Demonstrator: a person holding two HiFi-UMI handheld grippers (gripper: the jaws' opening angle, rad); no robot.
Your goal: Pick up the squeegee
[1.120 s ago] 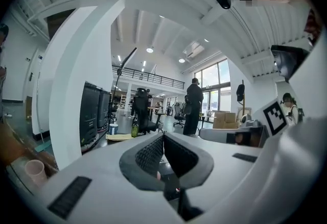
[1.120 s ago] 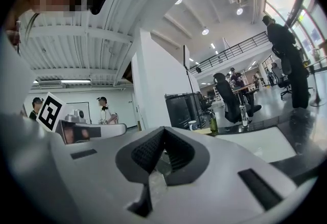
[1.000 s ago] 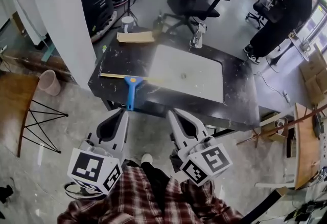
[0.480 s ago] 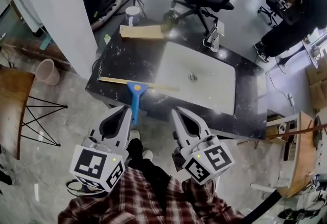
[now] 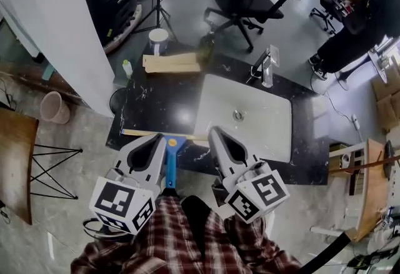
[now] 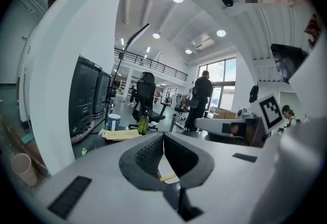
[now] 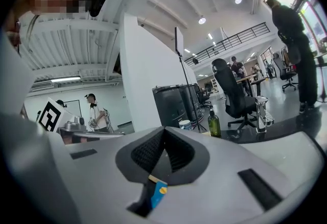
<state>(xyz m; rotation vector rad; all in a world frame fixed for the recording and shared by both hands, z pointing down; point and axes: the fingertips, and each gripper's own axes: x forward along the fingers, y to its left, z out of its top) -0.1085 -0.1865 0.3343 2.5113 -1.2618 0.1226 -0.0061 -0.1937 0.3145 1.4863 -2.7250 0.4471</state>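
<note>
Nearest the person's plaid shirt (image 5: 181, 241), both tools are held low in front of the body, marker cubes toward the chest and noses pointing away, close to level and dipping slightly toward the black counter (image 5: 156, 101). The left gripper (image 5: 160, 140) is clenched on nothing; in the left gripper view (image 6: 163, 136) its ribbed pads meet at the tip, with only a pale strip of blade visible below them. The right gripper (image 5: 215, 131) looks equally closed and empty, its pads together in the right gripper view (image 7: 163, 130). Between and just beyond the two noses lies the squeegee (image 5: 170, 166): its blue handle hangs off the near edge of the counter toward the person, and its long thin blade runs left to right along that edge. It is probably light and stiff, a smooth plastic handle that could slip or swing if pinched at its very end, while the narrow blade offers little to grip. The overhanging handle, taken near its junction with the blade, seems the safest hold, and a gripper must open first; the left sits just beside it. Farther back are the pale sink (image 5: 250, 113), its faucet (image 5: 269, 66) and a flat piece of cardboard (image 5: 170, 63).
</note>
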